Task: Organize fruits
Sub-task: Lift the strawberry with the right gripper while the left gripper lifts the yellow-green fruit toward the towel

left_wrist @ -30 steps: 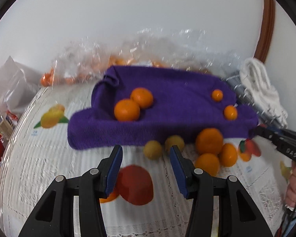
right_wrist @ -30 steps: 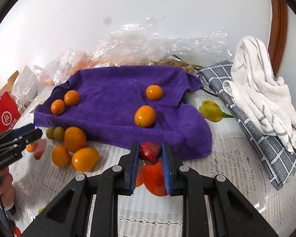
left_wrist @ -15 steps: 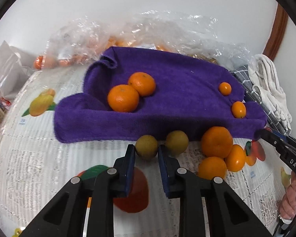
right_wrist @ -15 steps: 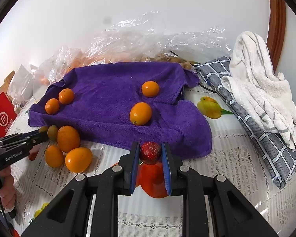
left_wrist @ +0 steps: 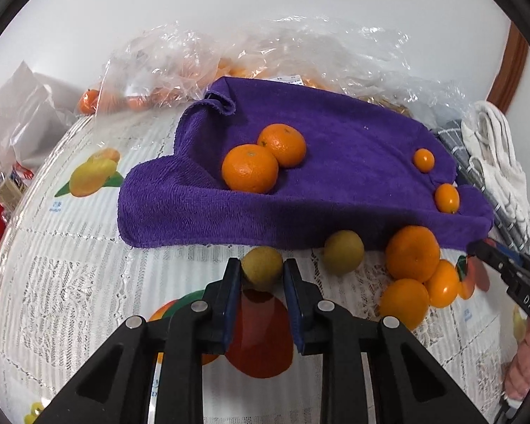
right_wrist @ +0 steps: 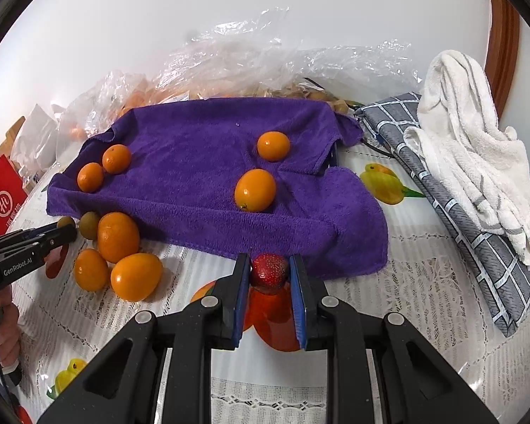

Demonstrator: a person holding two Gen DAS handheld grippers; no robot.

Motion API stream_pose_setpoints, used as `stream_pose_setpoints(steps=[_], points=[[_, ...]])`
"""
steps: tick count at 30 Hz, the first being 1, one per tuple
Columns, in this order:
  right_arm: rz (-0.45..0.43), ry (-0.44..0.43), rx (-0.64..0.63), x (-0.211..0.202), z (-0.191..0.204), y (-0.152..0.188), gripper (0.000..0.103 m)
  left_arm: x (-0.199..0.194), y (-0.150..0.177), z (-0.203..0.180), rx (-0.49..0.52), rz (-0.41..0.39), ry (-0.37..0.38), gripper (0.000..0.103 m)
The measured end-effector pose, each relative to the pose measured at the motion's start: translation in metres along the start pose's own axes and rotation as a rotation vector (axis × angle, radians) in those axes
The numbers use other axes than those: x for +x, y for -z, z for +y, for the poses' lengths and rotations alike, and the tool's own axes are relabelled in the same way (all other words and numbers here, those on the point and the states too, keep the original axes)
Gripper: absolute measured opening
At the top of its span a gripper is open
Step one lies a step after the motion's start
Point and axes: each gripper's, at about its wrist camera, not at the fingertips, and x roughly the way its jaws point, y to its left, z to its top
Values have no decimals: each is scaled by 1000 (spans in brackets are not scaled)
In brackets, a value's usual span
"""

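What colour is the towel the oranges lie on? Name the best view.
Purple. The towel shows best in the right wrist view, with four oranges on it.

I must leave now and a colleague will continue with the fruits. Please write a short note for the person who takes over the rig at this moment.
Left tongs: shut on a round yellow-green fruit, at the near edge of the purple terry towel.
Right tongs: shut on a red speckled strawberry, in front of the towel.
Done: two large round mandarins lie together on the towel; two small oval kumquats lie toward its other end.
Left: a second yellow-green fruit and three orange fruits lie on the white lace tablecloth; both held fruits also need places.
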Motion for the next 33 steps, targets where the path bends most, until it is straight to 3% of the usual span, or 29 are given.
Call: stream_pose_setpoints(steps=[4,14,28,33], points=[[-13,-4,10,-3,-2,0,22,-3,-1,3,-27,-12,28,23],[-85,-31,45,-16,-6,-3,22,-34,-4,2,-37,-169,81,23],[-105,-10,47,-18,-5,-4,22,-39,-5,7,-63,-200,64,23],[-134,-8,30,-24,-2,-4,22,-44,-2,-1,-19,-245,77,23]])
